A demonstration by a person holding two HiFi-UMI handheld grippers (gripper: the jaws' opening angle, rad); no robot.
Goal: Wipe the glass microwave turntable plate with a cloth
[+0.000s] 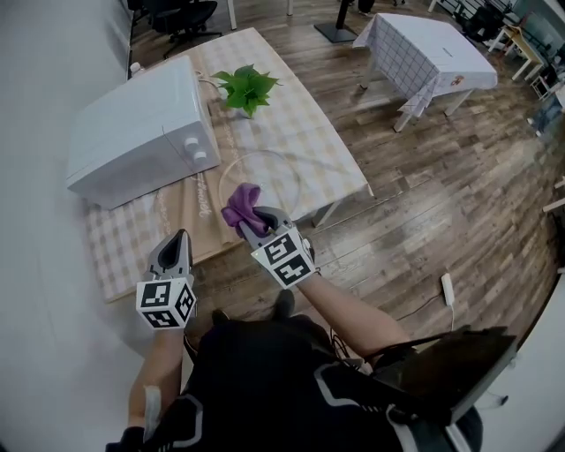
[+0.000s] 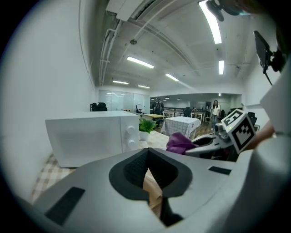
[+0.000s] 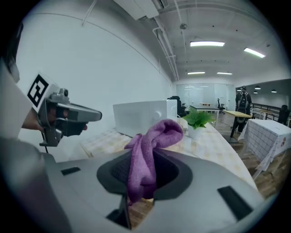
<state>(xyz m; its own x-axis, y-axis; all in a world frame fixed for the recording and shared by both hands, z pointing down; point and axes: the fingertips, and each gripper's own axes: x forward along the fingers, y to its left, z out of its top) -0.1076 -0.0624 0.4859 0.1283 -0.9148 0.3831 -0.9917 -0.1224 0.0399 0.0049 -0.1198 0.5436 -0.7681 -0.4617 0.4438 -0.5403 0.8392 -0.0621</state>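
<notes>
Your right hand-held gripper clamps the purple cloth; the glass plate lies just beyond at 12 o'clock. Your left hand-held gripper: jaws together, empty.

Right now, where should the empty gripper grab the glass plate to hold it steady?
The glass plate lies flat on the table, so only its thin rim fits between fingers. Probably take the rim nearest the left gripper, coming in low from the table's near edge.

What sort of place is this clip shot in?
Probably an open-plan office or lab, not a home: office chairs, ceiling strip lights, and a microwave set on a clothed table.
</notes>
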